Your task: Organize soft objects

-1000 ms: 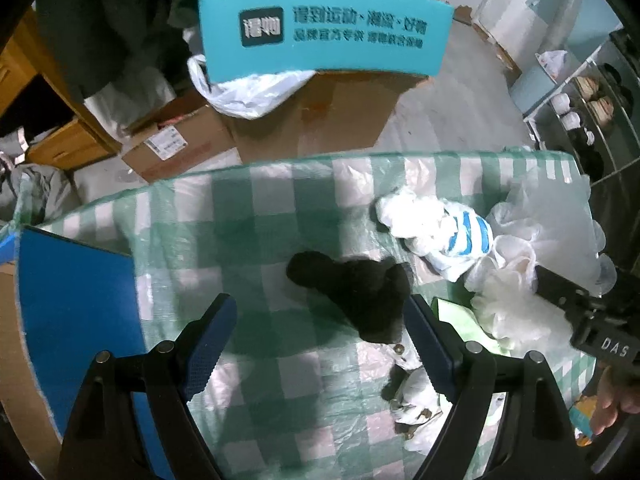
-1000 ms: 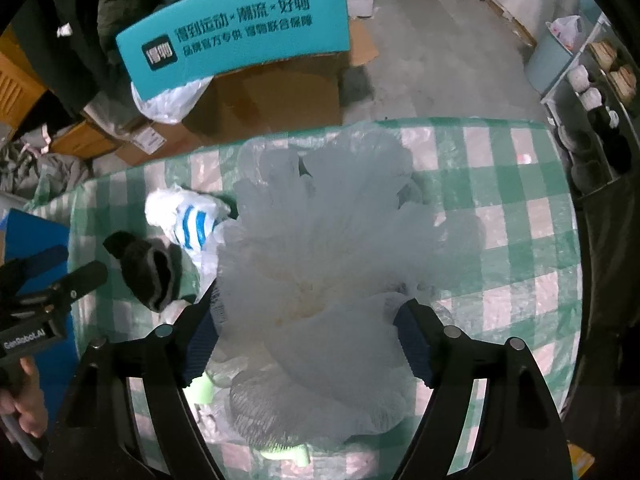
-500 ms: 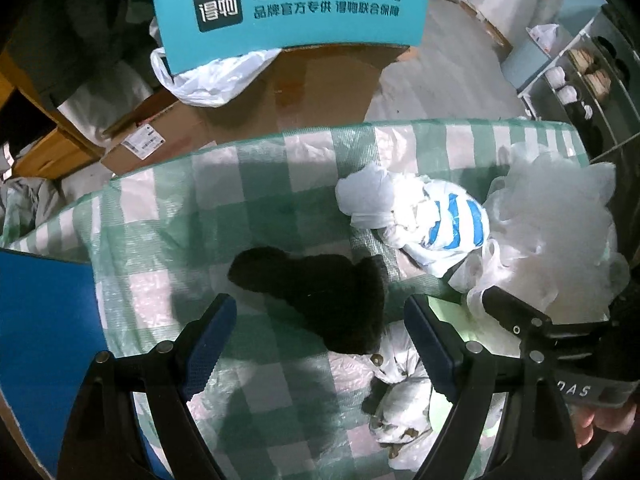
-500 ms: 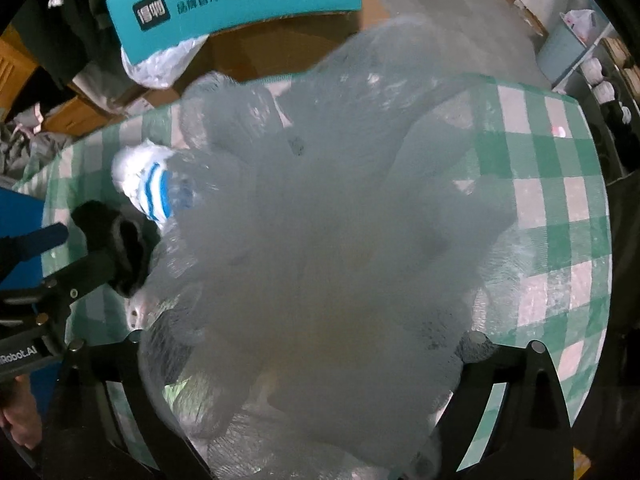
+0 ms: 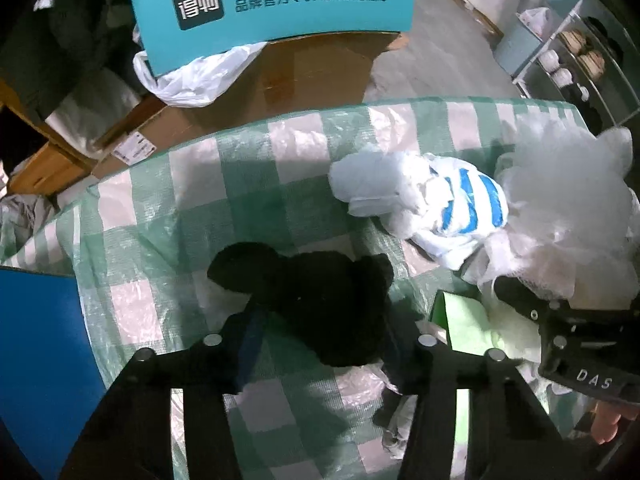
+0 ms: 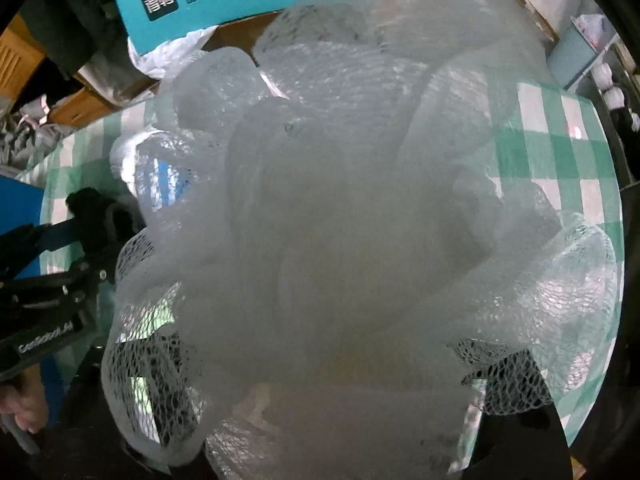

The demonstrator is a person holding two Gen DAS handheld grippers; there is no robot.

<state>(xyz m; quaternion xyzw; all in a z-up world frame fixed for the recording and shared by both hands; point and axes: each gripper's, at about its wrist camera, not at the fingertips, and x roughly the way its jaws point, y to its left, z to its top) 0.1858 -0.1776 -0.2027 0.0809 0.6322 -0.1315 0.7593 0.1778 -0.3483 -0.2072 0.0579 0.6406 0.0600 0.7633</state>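
Left hand-held gripper [image 5: 324, 336], pointing steeply down at the counter [image 5: 160, 216] with its green-and-white checked cover, has its jaws closing around the black fuzzy soft item [image 5: 320, 300]; the item lies on the cover between the two fingers, which stand just beside its flanks, though firm pad contact cannot be told. Ahead and to the right of this gripper lies a white-and-blue striped bundle [image 5: 448, 204], and farther right the white mesh bath pouf [image 5: 568, 216]. Right hand-held gripper [image 6: 320, 368] also points down, its jaws closing with the mesh bath pouf [image 6: 340, 220] bulging between them and filling nearly the whole wrist view; the fingers are veiled by netting, so whether they pinch it cannot be told. Beyond the counter's far edge stand a cardboard box [image 5: 280, 80] and a teal printed panel [image 5: 276, 0].
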